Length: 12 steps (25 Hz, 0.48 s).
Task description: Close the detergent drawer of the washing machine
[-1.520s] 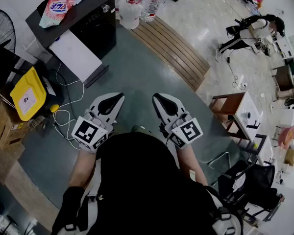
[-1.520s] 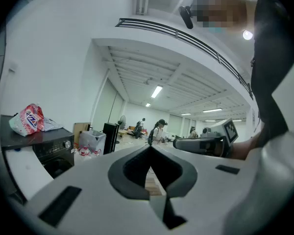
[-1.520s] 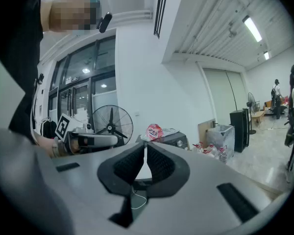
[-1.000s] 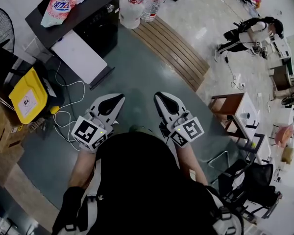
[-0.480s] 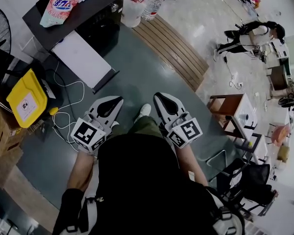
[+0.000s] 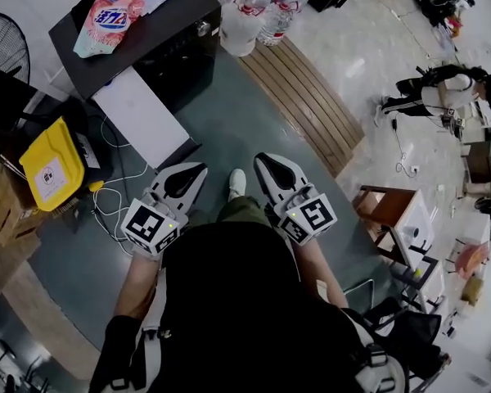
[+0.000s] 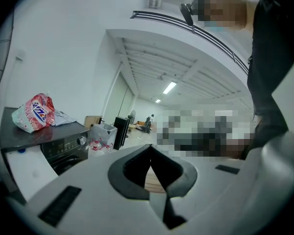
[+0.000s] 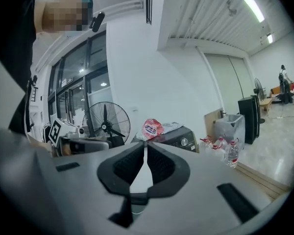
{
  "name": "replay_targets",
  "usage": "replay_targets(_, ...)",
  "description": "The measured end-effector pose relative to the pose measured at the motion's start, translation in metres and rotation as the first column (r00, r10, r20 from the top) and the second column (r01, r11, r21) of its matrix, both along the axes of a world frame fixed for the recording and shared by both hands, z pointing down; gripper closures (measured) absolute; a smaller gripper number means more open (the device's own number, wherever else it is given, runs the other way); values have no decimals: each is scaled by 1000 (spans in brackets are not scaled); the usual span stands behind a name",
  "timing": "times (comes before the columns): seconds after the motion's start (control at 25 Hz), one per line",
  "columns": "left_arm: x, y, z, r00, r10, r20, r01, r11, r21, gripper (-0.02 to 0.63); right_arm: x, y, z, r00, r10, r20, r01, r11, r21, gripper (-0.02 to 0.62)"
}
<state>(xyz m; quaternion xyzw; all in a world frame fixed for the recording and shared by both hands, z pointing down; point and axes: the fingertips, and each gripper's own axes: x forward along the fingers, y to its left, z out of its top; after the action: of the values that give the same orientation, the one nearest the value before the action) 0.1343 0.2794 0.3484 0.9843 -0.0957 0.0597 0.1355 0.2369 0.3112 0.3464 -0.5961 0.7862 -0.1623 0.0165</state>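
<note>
The black washing machine (image 6: 159, 35) stands at the upper left of the head view, with a pink detergent bag (image 6: 106, 16) on its top. A white flat panel (image 6: 135, 115) juts out from its front. I cannot make out the detergent drawer. My left gripper (image 6: 200, 169) and right gripper (image 6: 259, 161) are held side by side over the grey floor, well short of the machine, both shut and empty. The left gripper (image 7: 150, 148) view has the machine (image 7: 63, 148) and its knob at the left. Beyond the right gripper (image 8: 145, 145) I see the machine (image 8: 181, 137) and the bag (image 8: 152, 128).
A yellow box (image 6: 49, 166), white cables (image 6: 106, 196) and a fan (image 6: 2, 49) lie to the left. Water bottles (image 6: 247, 15) stand beside the machine. A wooden slat strip (image 6: 307, 105) runs to the right, with a wooden stool (image 6: 393, 215) and a crouching person (image 6: 438, 97) beyond.
The person has stepped toward the machine: it sits lower and nearer in the head view, and a white shoe has appeared between the grippers. Both grippers stayed shut.
</note>
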Motion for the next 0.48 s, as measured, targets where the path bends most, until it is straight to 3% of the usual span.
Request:
replay_targets(0.24,41,-35,-6,994,-103,24,103,995,13,597,40,-44,0,993,-112,32,112,994,5,563)
replay_targets(0.48,69,-66,-1,973,-227,46,226,974,9,597,69,-84,3,968,-243,58,243,970,0,563)
